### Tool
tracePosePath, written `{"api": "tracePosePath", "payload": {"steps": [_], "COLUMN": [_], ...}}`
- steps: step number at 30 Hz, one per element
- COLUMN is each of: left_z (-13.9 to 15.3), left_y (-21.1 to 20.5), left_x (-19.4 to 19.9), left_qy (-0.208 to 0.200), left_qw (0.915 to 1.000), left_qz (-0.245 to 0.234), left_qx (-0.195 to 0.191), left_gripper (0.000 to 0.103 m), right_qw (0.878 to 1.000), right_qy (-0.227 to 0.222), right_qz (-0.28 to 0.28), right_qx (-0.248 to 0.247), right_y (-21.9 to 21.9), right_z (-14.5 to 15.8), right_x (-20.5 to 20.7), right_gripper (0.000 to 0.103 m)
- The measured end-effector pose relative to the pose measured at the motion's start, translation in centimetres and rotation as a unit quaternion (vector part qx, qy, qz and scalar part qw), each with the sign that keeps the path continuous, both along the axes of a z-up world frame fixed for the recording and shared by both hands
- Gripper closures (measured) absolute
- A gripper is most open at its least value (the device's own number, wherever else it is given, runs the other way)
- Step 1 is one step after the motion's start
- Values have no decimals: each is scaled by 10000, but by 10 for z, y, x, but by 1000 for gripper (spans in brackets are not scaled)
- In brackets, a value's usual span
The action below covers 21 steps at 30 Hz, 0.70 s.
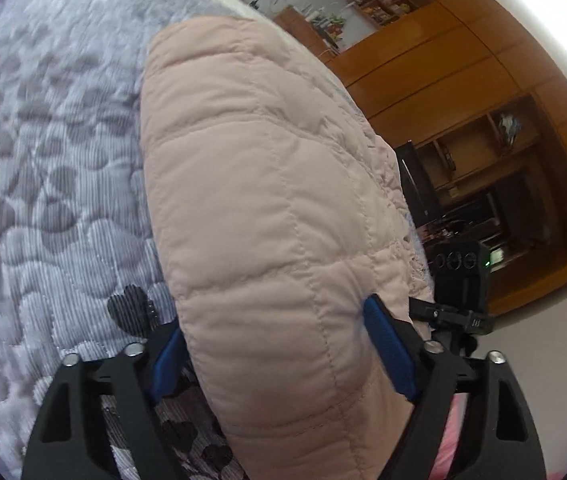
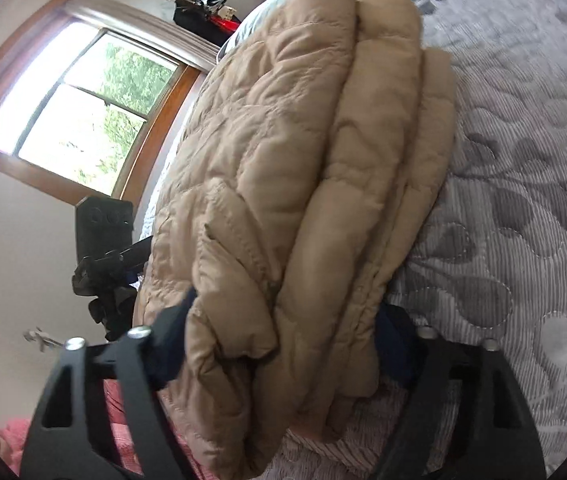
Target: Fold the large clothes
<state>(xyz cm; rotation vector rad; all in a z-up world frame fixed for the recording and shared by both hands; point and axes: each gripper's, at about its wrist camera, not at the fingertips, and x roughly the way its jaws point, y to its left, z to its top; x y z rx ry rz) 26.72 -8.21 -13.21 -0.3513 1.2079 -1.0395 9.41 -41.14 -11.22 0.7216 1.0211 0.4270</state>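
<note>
Both grippers, left (image 1: 273, 356) and right (image 2: 283, 340), pinch the thick padded jacket (image 2: 291, 168) between their fingers above the quilted bed (image 2: 523, 200), apparently already folded into several layers, leaving mainly setting down.

Right gripper (image 2: 283, 336) around folded jacket (image 2: 303, 160)

Home bedroom: quilted bedspread (image 1: 43, 152), wood wardrobe (image 1: 463, 80), window (image 2: 83, 112).
</note>
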Motion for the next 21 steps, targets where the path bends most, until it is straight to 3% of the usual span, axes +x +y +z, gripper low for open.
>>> {"api": "tracePosePath", "payload": {"steps": [1, 6, 12, 21], "left_z": [4, 20, 57, 92], "left_y": [-1, 0, 20, 55], "left_x": [-4, -11, -10, 35], "left_qy": [-145, -424, -899, -1533], "left_qw": [9999, 9991, 9953, 9844], "left_qz": [-18, 50, 166, 804], "left_qx": [25, -23, -322, -305], "left_gripper": [30, 38, 39, 39], "right_qw": [10000, 9973, 9882, 9742], "right_qy": [-72, -540, -1148, -1520], "right_qz": [21, 104, 347, 611], "right_qx": [9, -480, -949, -1553], "right_y": [0, 22, 49, 81], "right_z": [5, 37, 89, 126], "right_x": [-1, -10, 2, 80], "right_gripper": [50, 59, 60, 60]}}
